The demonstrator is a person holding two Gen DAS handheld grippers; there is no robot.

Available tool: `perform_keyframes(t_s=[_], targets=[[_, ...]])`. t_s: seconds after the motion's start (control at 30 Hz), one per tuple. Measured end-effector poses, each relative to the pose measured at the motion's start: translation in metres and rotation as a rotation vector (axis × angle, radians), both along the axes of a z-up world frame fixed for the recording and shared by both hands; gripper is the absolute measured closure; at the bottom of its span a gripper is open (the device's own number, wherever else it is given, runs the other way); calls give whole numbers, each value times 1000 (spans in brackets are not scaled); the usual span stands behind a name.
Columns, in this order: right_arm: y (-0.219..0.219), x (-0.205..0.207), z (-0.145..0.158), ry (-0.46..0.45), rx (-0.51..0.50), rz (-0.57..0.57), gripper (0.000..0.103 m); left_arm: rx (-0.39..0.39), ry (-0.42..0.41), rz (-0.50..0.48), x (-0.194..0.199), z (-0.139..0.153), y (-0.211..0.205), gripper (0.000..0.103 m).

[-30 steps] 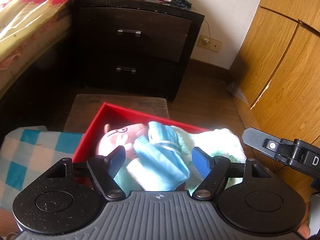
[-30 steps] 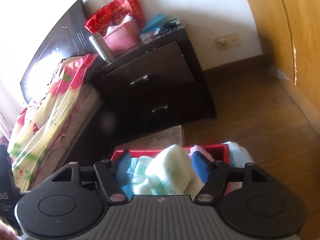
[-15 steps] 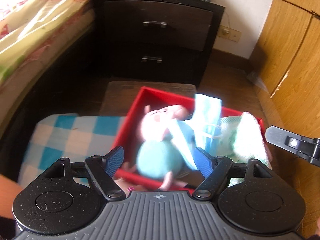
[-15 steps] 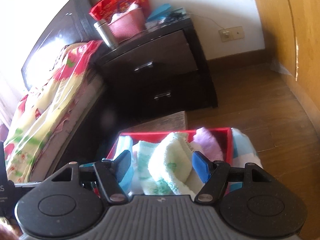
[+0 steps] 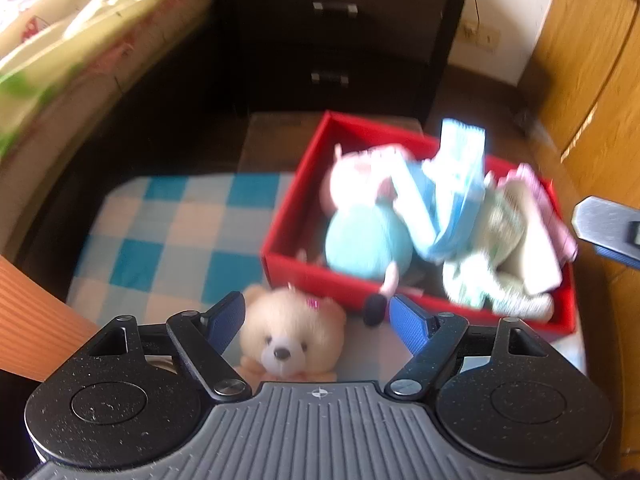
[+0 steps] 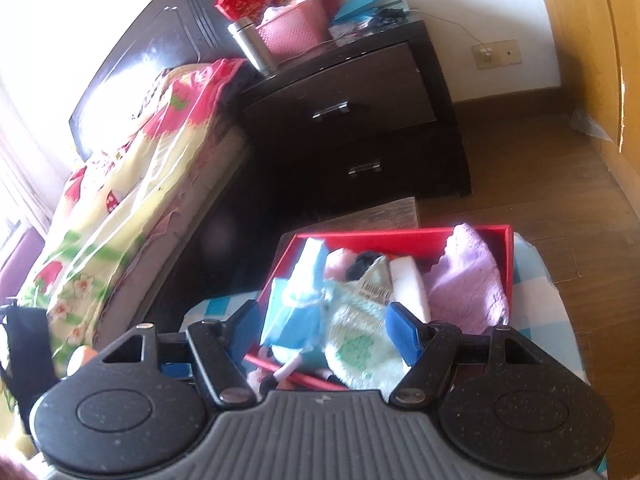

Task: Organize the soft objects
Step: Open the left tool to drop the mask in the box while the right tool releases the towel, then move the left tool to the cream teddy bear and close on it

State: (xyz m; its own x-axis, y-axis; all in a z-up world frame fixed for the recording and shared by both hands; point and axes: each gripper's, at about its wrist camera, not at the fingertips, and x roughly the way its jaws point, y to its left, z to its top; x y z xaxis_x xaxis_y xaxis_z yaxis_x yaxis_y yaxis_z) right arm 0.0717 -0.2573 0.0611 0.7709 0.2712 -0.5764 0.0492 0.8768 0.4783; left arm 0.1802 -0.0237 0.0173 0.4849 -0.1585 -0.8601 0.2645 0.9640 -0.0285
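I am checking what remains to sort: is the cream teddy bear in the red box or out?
Out: the teddy bear lies outside the red box.

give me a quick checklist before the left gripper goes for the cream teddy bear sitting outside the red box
1. Left gripper open: ok; its jaws have just been opening.
2. Teddy bear lined up between the fingers: ok, nearer the left finger, not gripped.
3. Bear outside the red box, on the checked cloth: ok.
4. Room in the box: not ok; the pig plush and towels crowd it.
5. Right gripper clear of the bear: ok, over the box.
6. Pig plush's foot overhanging the near rim: cannot tell, blurred.
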Motion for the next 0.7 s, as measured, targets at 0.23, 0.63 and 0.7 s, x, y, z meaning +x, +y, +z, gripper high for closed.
perform_keyframes(t_s=[0.23, 0.63, 0.7], targets=[[31, -19, -4, 29, -67, 114, 55, 66, 75, 0, 4, -34, -2, 25], [61, -27, -28, 108, -139, 270, 48, 97, 91, 16, 17, -51, -11, 23], [62, -26, -31, 116, -145, 280, 48, 100, 89, 11, 19, -52, -13, 23]])
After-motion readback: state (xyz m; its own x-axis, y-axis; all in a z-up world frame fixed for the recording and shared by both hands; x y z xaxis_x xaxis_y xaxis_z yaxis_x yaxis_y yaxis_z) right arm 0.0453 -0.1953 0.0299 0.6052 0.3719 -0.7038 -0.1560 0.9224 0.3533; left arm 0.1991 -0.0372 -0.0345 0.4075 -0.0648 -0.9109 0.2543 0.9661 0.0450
